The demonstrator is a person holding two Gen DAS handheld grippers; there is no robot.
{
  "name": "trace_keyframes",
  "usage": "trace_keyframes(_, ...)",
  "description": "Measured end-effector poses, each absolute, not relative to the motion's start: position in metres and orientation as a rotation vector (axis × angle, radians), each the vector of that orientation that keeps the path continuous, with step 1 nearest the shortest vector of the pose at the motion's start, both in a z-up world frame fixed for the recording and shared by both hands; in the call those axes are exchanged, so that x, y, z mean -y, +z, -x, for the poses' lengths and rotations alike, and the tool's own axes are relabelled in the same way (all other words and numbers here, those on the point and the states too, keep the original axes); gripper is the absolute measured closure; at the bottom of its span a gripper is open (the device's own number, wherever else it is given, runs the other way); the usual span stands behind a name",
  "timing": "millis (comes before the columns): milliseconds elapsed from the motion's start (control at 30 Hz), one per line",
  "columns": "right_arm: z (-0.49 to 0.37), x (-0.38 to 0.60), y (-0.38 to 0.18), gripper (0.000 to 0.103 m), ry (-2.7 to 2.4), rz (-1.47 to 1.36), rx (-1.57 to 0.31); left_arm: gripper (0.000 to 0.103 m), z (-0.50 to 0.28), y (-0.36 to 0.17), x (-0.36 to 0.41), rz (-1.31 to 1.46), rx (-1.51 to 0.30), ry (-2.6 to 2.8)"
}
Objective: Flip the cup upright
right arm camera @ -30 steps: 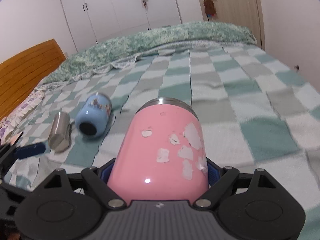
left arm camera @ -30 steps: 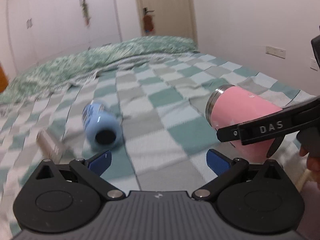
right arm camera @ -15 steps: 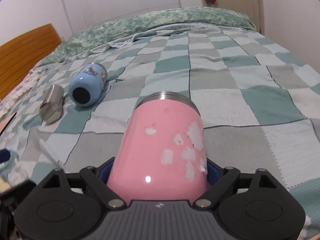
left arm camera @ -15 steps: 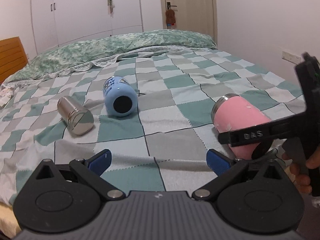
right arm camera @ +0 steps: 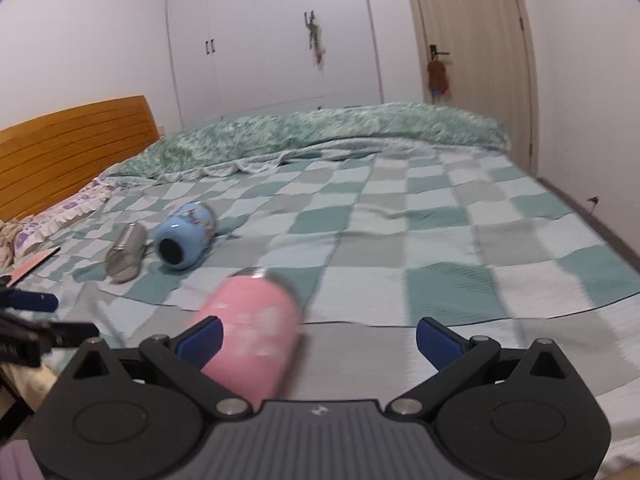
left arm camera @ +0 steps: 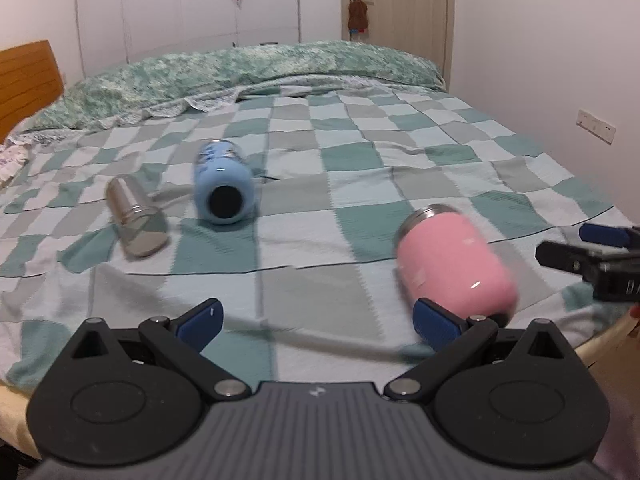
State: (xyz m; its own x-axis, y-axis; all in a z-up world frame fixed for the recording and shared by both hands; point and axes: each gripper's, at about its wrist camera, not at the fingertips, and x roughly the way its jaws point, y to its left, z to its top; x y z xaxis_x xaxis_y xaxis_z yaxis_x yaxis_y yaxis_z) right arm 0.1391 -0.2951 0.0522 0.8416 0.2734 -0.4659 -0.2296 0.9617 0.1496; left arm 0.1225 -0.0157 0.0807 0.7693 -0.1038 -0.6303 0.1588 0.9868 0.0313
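Note:
A pink cup (left arm camera: pixel 452 264) with a steel rim lies on its side on the checked bed cover (left arm camera: pixel 360 184), near the front edge; it also shows blurred in the right wrist view (right arm camera: pixel 252 336). My right gripper (right arm camera: pixel 318 336) is open, the cup lying free by its left finger. My left gripper (left arm camera: pixel 316 320) is open and empty, the pink cup just beyond its right finger. A blue cup (left arm camera: pixel 222 188) and a steel cup (left arm camera: pixel 134 216) lie on their sides further left; both also show in the right wrist view, blue (right arm camera: pixel 184 236) and steel (right arm camera: pixel 126 252).
A folded green quilt (left arm camera: pixel 240 76) lies across the far side of the bed. A wooden headboard (right arm camera: pixel 72 148) stands at the left. The right gripper's fingers (left arm camera: pixel 600 256) show at the right edge of the left wrist view.
My right gripper has opened and let go of the pink cup, which now lies on its side on the bed. Both grippers have pulled back from it.

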Motion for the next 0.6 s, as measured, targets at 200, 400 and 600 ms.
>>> trace_keyframes(200, -0.144, 0.331, 0.037, 0.0, 0.214, -0.032, -0.482, 0.0, -0.155, 0.086, 0.063, -0.066, -0.752, -0.18)
trace_keyframes(400, -0.159, 0.344, 0.022, 0.0, 0.231, 0.005, -0.469, 0.0, -0.196, 0.08, 0.104, -0.046, -0.89, -0.149)
trace_keyframes(600, -0.167, 0.346, 0.014, 0.0, 0.268, 0.008, -0.453, 0.0, -0.221, 0.063, 0.12, -0.005, -0.983, -0.103)
